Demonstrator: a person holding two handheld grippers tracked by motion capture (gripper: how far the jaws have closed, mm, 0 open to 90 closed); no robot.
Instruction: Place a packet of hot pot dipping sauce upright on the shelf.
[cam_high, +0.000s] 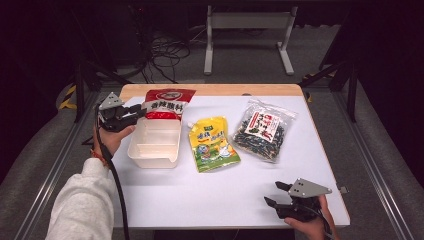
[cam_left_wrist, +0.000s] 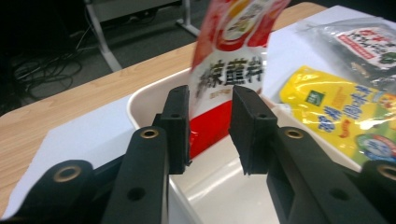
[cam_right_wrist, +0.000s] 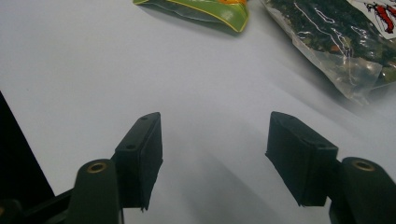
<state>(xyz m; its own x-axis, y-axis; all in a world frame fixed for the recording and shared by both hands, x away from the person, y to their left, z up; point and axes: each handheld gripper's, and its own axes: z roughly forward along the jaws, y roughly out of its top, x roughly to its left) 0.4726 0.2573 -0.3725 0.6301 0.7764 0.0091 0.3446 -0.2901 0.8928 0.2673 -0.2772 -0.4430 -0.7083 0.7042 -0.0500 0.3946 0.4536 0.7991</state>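
At the upper left of the high view the left gripper — jaws apart around, not pinching, the red packet leaning into the white bin (seemingly just released there) — while the right gripper idles open, lower right.

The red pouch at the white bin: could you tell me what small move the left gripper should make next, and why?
Probably draw the left gripper back from the red pouch. Its jaws stand apart with a gap to the pouch on one side, and the pouch already leans over the far rim of the white bin, so it looks released.
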